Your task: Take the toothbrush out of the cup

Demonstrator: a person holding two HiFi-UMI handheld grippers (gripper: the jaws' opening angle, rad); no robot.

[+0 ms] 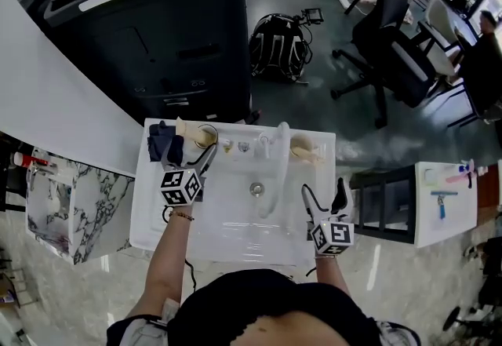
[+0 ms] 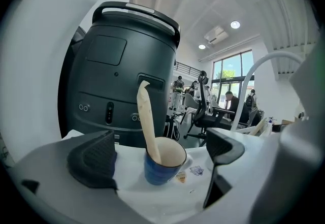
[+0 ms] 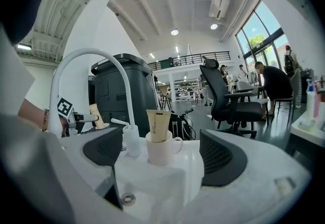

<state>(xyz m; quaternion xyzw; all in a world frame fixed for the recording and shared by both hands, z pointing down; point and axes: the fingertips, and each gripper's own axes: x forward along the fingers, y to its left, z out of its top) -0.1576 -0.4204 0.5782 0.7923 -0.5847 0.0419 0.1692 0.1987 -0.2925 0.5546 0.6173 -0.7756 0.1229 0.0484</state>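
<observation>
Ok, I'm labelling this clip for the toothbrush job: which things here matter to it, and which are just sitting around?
Job: toothbrush; blue cup it stands in; left gripper, jaws apart, facing the cup.
Lying about: white mug; tube in it; faucet; right gripper, open, holding nothing.

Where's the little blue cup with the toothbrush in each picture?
Head view: the round blue cup stands at the back left of the white sink.
Left gripper view: bottom centre, between the open jaws, untouched.
Right gripper view: far left, mostly hidden; its cream toothbrush shows clearly.
Shared landmark: the white curved tap, in all three views.
</observation>
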